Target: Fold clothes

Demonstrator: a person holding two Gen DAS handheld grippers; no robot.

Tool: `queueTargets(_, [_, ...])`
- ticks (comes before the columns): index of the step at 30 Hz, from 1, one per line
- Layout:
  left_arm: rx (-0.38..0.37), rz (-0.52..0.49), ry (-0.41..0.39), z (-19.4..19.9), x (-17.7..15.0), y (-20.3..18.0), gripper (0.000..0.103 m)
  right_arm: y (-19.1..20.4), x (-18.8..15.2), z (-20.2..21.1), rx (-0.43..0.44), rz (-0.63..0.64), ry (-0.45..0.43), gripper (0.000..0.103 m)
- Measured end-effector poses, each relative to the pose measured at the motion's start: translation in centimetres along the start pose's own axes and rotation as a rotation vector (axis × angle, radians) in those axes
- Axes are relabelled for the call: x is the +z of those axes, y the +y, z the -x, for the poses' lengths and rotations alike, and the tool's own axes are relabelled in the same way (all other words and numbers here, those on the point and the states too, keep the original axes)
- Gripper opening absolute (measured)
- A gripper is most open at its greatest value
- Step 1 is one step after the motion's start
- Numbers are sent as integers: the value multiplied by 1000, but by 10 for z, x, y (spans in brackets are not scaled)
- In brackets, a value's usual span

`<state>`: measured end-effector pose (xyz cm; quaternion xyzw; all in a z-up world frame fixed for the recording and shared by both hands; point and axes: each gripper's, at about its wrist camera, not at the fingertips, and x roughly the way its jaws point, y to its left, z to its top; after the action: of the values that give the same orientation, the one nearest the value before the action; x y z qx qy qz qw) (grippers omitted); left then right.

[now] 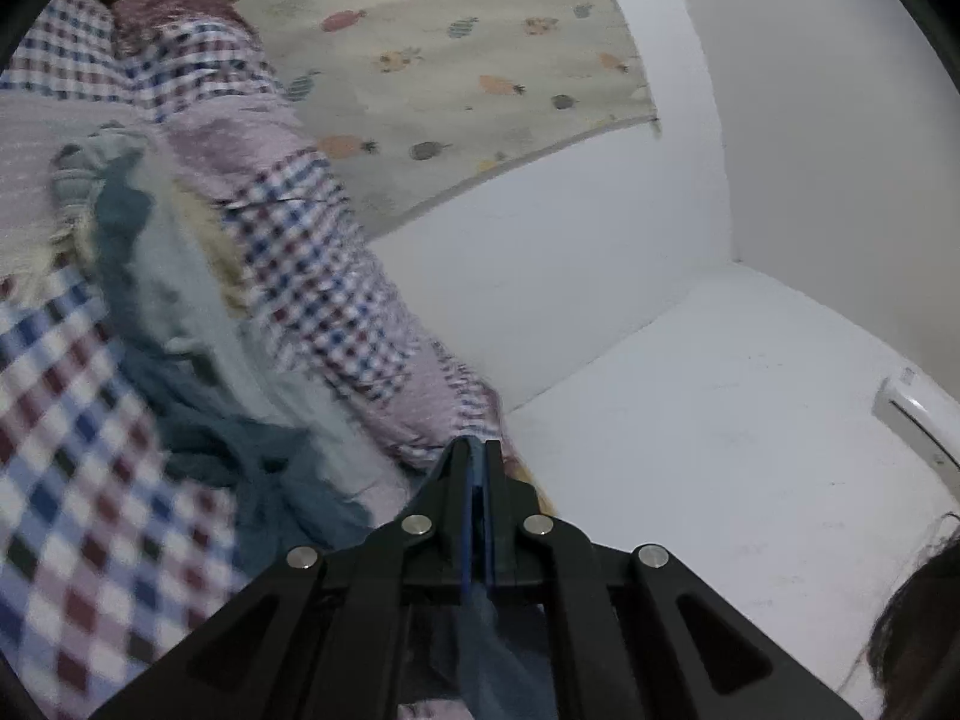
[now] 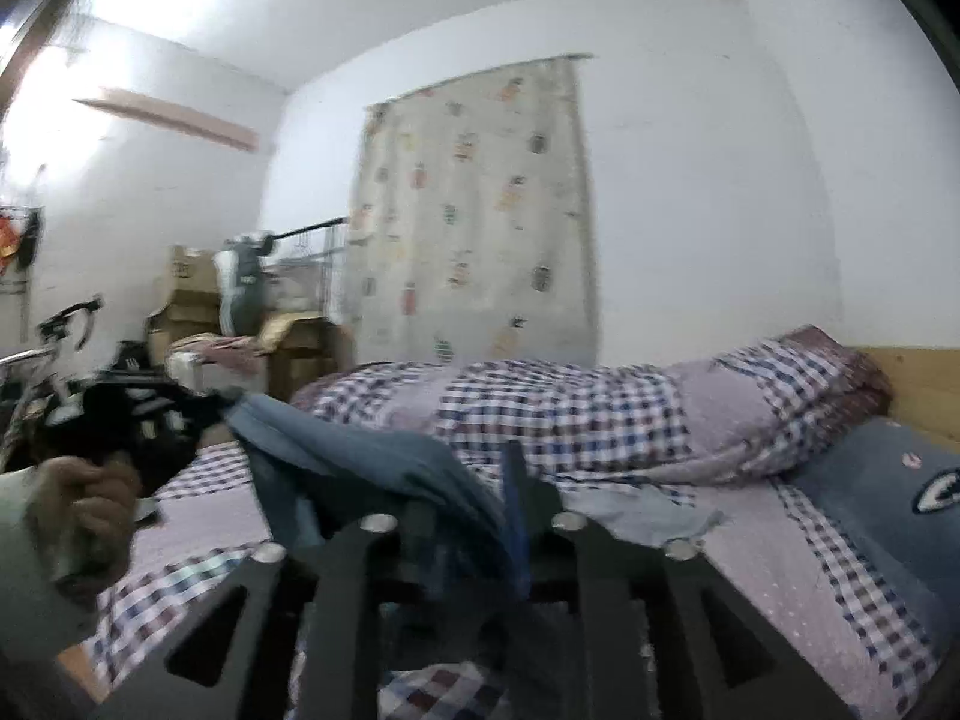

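Observation:
A blue garment (image 1: 198, 420) lies rumpled on the checked bedspread (image 1: 78, 480), mixed with pale cloth. My left gripper (image 1: 477, 450) is shut on a fold of it, and the fabric trails back under the jaws. In the right wrist view the same blue garment (image 2: 372, 456) stretches from the left gripper (image 2: 222, 408), held by a hand (image 2: 78, 492), across to my right gripper (image 2: 492, 480). The cloth drapes over the right gripper's left finger and fills the gap beside the right finger (image 2: 519, 480). Whether the pads press on it is hidden.
A rolled checked quilt (image 2: 570, 414) lies along the back of the bed, with a blue pillow (image 2: 870, 480) at the right. A fruit-print curtain (image 2: 474, 210) hangs on the white wall. Cardboard boxes (image 2: 192, 300) and a bicycle (image 2: 60, 324) stand at the left.

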<state>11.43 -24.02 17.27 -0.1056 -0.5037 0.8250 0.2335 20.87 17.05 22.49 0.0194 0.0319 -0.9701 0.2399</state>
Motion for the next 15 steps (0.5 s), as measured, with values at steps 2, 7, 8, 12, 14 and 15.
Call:
queueTargets(2, [36, 13, 10, 11, -6, 11, 1, 7, -5, 8, 57, 24, 22, 51])
queueTargets(7, [136, 38, -13, 52, -19, 34, 1, 32, -29, 13, 274, 135, 232, 54])
queueTargets(8, [157, 39, -25, 63, -20, 37, 1, 37, -36, 13, 320, 164, 289, 54])
queueTargets(12, [257, 47, -79, 102, -21, 54, 1, 43, -67, 19, 367, 193, 463, 54])
queueTargets(14, [311, 54, -115, 119, -21, 63, 1, 40, -80, 22, 347, 169, 511, 54])
queueTargets(15, [334, 53, -131, 125, -20, 66, 1, 35, -86, 23, 320, 136, 514, 54])
